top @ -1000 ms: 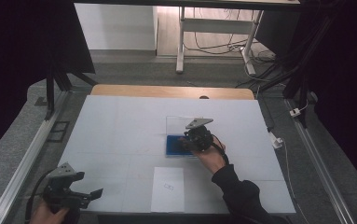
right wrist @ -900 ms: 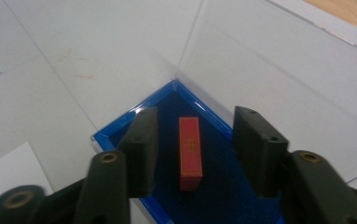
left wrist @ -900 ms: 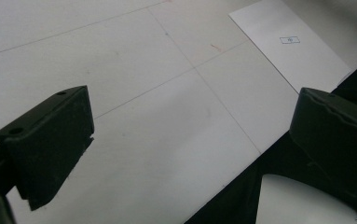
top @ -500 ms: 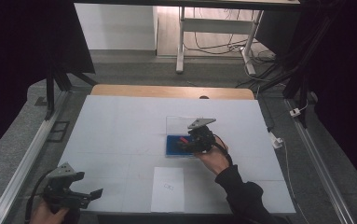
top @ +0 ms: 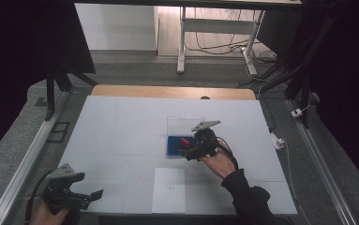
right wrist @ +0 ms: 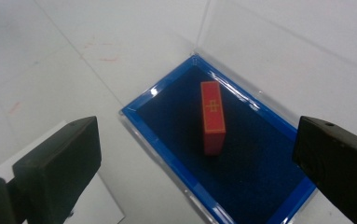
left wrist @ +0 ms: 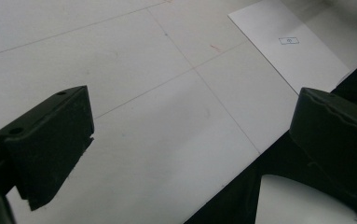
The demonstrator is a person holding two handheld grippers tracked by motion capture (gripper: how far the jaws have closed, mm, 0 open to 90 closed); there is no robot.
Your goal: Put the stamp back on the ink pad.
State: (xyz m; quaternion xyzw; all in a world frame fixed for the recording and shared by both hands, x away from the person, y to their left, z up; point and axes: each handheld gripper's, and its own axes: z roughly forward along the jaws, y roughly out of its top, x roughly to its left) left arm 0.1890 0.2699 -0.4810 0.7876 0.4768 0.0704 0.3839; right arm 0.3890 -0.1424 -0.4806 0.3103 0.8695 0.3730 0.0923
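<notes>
Your right gripper [right wrist: 195,154] hangs with its jaws spread wide over the red block [right wrist: 212,116] lying in the middle of the blue tray [right wrist: 167,88], so if you squeeze crooked, the block can tip or slide toward the tray's edge.

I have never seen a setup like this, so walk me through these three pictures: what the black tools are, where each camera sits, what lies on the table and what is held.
A person holds a hand-held gripper with two black jaws in each hand. The high view looks down on the white table. There the left gripper hangs at the near left corner and the right gripper hovers over a blue tray. The other two pictures come from cameras riding on the grippers. The right gripper view shows a red block lying in the tray between open jaws. A sheet of paper lies near the front edge. Both grippers are open and hold nothing.
</notes>
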